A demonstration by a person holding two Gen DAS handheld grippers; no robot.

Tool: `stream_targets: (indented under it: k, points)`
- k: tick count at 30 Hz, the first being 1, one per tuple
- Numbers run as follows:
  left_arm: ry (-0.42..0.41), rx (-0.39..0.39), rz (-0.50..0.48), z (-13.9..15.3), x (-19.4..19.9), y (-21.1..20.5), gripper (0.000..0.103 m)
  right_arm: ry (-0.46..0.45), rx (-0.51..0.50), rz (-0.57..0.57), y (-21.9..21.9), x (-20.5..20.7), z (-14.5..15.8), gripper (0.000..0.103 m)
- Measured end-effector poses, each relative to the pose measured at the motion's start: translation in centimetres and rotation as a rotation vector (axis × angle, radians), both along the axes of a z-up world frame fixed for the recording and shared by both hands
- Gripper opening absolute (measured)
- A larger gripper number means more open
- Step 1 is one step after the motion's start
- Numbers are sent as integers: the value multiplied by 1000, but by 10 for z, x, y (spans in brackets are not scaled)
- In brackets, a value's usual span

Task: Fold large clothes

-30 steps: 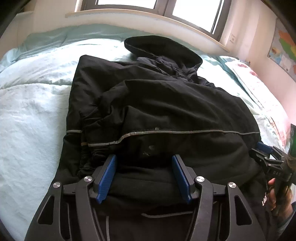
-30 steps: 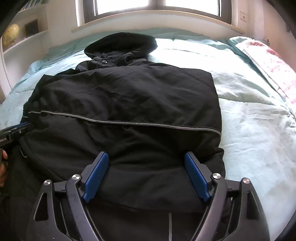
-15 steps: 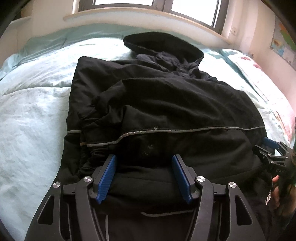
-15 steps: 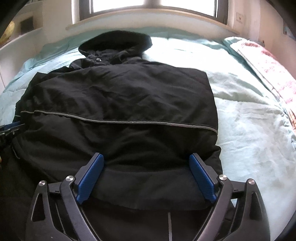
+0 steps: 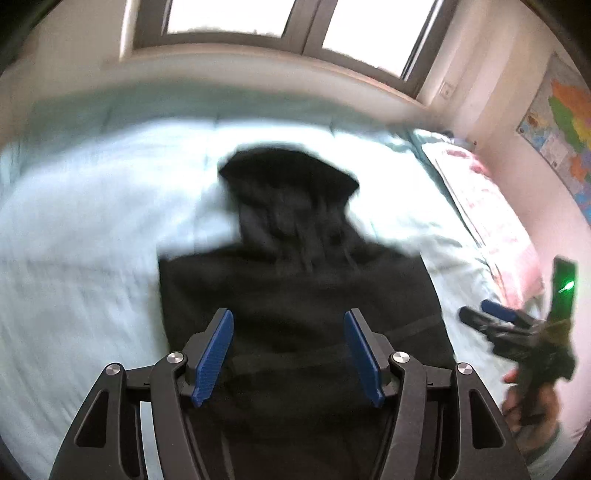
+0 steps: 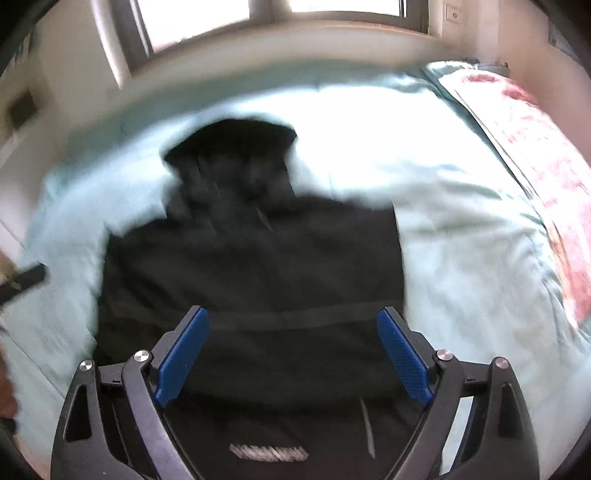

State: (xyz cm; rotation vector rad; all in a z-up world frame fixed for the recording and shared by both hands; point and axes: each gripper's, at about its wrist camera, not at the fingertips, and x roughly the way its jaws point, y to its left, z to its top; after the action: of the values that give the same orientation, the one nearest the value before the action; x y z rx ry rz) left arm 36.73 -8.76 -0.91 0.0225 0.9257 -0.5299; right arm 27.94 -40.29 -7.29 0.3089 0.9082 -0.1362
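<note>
On the pale green bed [image 5: 92, 266] lies the black hooded jacket [image 5: 295, 295] (both views are blurred), hood toward the window [image 5: 229, 18]. The left gripper [image 5: 288, 354] and right gripper [image 6: 293, 354] hang above it, jaws apart, gripping nothing.

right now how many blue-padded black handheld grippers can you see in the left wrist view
2. The left gripper fills the bottom centre, jaws apart above the black hooded jacket. The right gripper is at the right edge, held in a hand over the pale green bedding.
</note>
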Motion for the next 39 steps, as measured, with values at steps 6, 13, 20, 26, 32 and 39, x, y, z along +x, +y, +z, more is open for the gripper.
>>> stream_targets:
  k: [6,13,20,26,32,39]
  points:
    - [-49,47,90,8,94,-22,65,-74,52,1,-35,82,36,94]
    - [28,125,102,-60,196,-55,65,-6,72,32,-49,191,-2,93]
    - [49,147,110,-109,260,-84,65,63,62,39,-58,270,-60,88]
    - [50,204,121,-144,299,-107,65,106,62,43,-68,312,-97,68]
    - [55,66,242,-138,316,-79,15,63,39,-15,-74,317,-93,8]
    - [49,-163,38,-94,298,-61,18,-146,48,-2,-79,240,-37,8]
